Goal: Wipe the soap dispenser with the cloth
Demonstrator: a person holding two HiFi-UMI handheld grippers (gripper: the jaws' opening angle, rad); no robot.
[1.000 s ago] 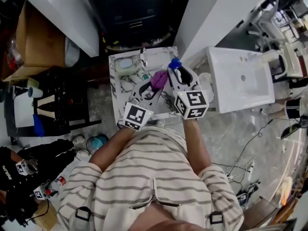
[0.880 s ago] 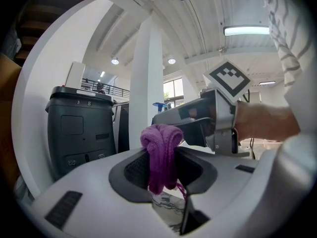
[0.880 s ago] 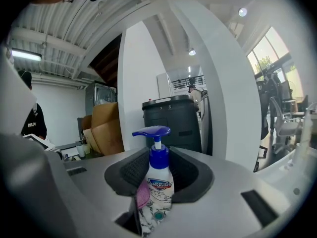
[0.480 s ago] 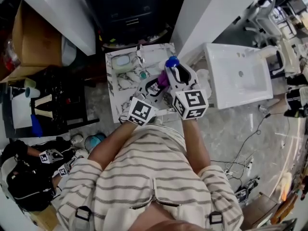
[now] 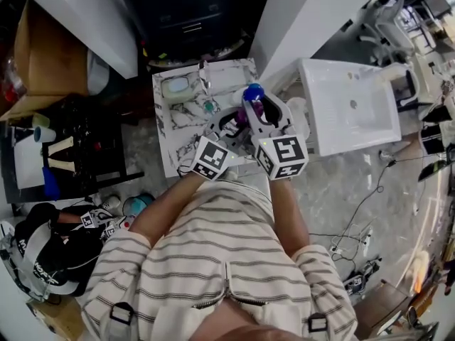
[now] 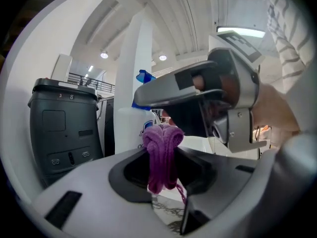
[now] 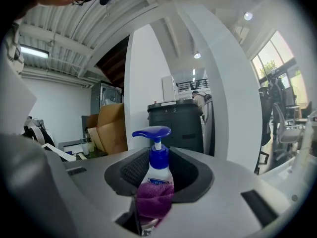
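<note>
My left gripper [image 6: 161, 168] has its jaws pinched on the purple cloth [image 6: 161, 150], which bunches into a knot above them and hangs down between them. My right gripper [image 7: 157, 185] clamps the soap dispenser [image 7: 156, 168] by its white body, and the bottle stands upright between the jaws with its blue pump above them. In the right gripper view the cloth lies against the near, lower face of the bottle, below the label. From the head view the two grippers meet over the right part of the marble table [image 5: 170, 130], the left one angled in from the near left and the right one pointing straight to the far side. The dispenser is at their tips, with the cloth touching its left side. A white sink [image 5: 341, 112] stands just right of the table. A dark bin [image 7: 176, 123] stands beyond the dispenser, with a cardboard box [image 7: 111, 128] to its left.
</note>
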